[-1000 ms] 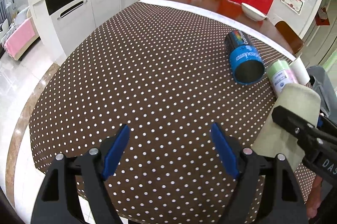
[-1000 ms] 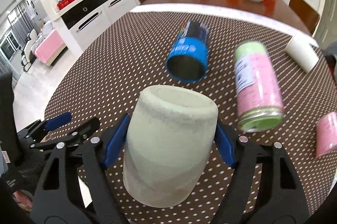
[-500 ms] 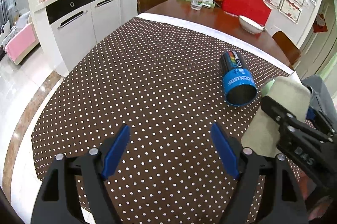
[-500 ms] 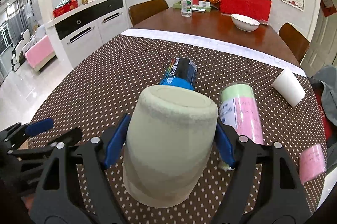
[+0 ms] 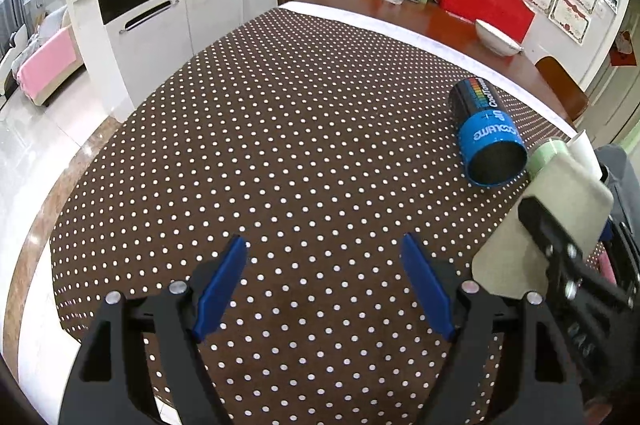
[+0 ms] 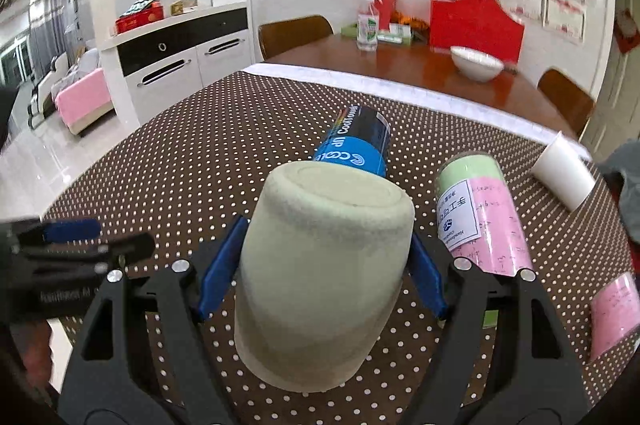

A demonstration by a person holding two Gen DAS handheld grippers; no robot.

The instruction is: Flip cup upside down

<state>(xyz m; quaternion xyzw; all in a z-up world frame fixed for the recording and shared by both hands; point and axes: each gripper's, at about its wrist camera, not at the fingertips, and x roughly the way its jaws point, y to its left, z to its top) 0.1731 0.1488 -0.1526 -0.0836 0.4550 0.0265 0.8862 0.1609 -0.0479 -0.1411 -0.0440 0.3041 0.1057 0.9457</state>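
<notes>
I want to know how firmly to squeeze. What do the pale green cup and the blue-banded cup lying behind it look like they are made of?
The pale green cup, held in the right tool, looks like matte ceramic or stoneware: chalky, speckled, no glare, thick rim at the base. The blue-banded cup looks like printed paper or thin plastic: smooth printed wrap, thin wall at its open mouth. Neither is certain.

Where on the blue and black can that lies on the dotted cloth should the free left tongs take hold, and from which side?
Grip the blue and black can across its round middle, near where the blue band meets the black. It lies on its side with the open mouth facing the left tongs, so probably come from above, one finger on each curved flank. Those tongs are open and empty; the right tongs hold the pale green cup.
</notes>
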